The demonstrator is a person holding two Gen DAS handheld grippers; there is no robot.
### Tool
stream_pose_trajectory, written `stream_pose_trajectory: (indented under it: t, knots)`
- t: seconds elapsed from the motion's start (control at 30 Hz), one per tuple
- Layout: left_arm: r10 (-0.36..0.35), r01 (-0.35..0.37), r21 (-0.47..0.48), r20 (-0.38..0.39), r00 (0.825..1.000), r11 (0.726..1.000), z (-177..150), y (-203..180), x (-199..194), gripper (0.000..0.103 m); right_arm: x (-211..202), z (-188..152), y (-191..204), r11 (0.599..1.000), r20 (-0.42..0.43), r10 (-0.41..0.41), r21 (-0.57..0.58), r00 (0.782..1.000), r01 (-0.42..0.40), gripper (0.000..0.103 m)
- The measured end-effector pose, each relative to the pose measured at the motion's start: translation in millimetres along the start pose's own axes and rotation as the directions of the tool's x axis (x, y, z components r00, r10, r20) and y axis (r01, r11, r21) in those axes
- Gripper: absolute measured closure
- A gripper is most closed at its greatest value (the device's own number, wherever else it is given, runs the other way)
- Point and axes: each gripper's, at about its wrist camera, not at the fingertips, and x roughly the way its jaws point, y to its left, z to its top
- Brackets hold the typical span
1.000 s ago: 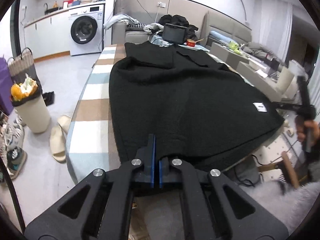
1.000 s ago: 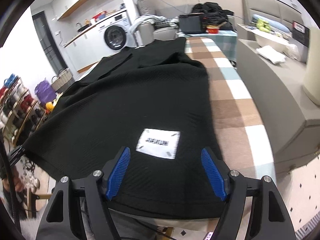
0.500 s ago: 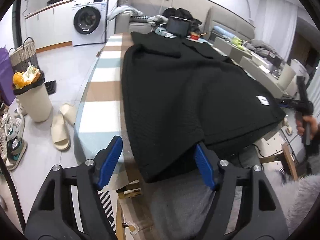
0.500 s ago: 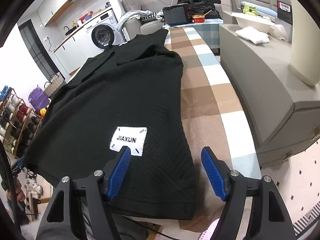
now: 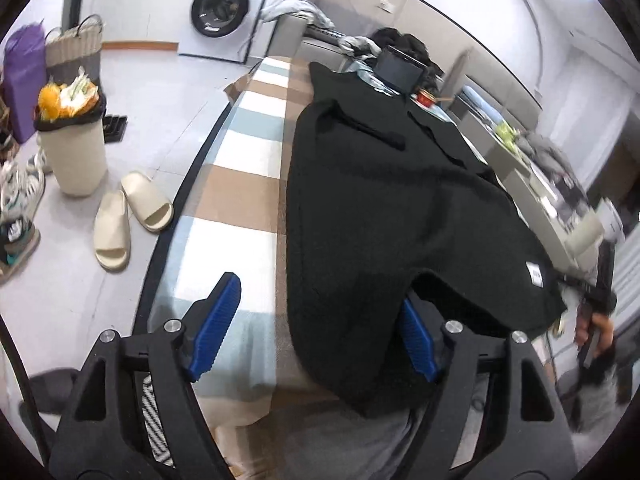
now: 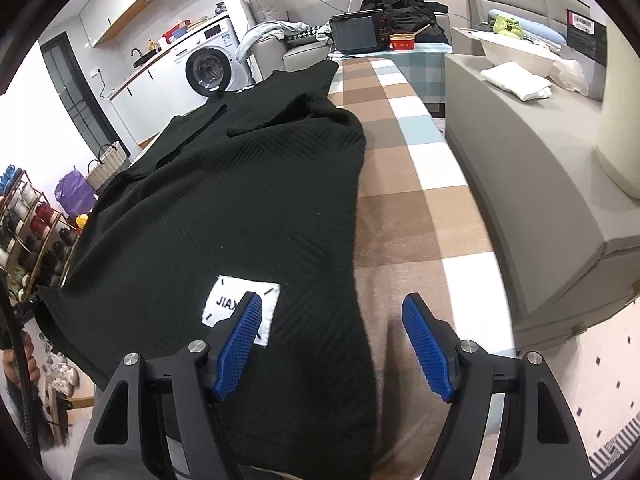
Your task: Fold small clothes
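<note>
A black knit garment (image 5: 384, 208) lies spread lengthwise on the checked table (image 5: 240, 196); its hem hangs over the near edge. It has a white label (image 6: 240, 308) near the hem. My left gripper (image 5: 316, 328) is open and empty at the garment's near left corner, which lies between its fingers. My right gripper (image 6: 332, 348) is open and empty at the near right side; the garment's right edge (image 6: 360, 280) runs between its fingers. The left pad (image 6: 240, 340) overlaps the label.
A bin (image 5: 74, 152), slippers (image 5: 132, 220) and shoes stand on the floor left of the table. A grey sofa (image 6: 540, 184) runs along the right. A microwave (image 6: 358, 34) and red bowl (image 6: 402, 42) sit past the far end.
My left gripper was shut on the hem, has opened and let it go, then shifted left. My right gripper stayed open and moved right, toward the garment's right edge.
</note>
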Motion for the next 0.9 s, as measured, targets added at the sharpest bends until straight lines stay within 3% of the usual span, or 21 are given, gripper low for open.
stream_pose_trajectory:
  t: [0.2,0.43,0.53,0.73,0.9]
  knots:
    - [0.025,-0.023,0.08,-0.031,0.999,0.997,-16,2,-23,0.03,-12,-4,-13,0.999,0.016,-0.033,0.025,0.999,0.033,0.028]
    - [-0.067,0.064,0.176,0.011,0.998,0.982,-29,-18,-49,0.03,-14,-1,-10,0.999,0.03,-0.023,0.026,0.999,0.022,0.028]
    - [-0.097,0.088,0.167,0.052,0.994,0.982,-26,-25,-53,0.028,-14,-1,-5,1.0,0.036,-0.01,0.022,0.999,0.01,0.028]
    - [0.01,-0.012,0.05,0.05,0.999,0.999,-12,-20,-19,0.027,-8,-1,0,1.0,0.034,0.006,0.017,0.999,-0.007,0.028]
    - [0.078,-0.079,0.134,0.013,0.997,0.988,-19,-36,9,0.027,-4,-1,5,1.0,0.023,0.004,0.005,1.0,-0.004,0.028]
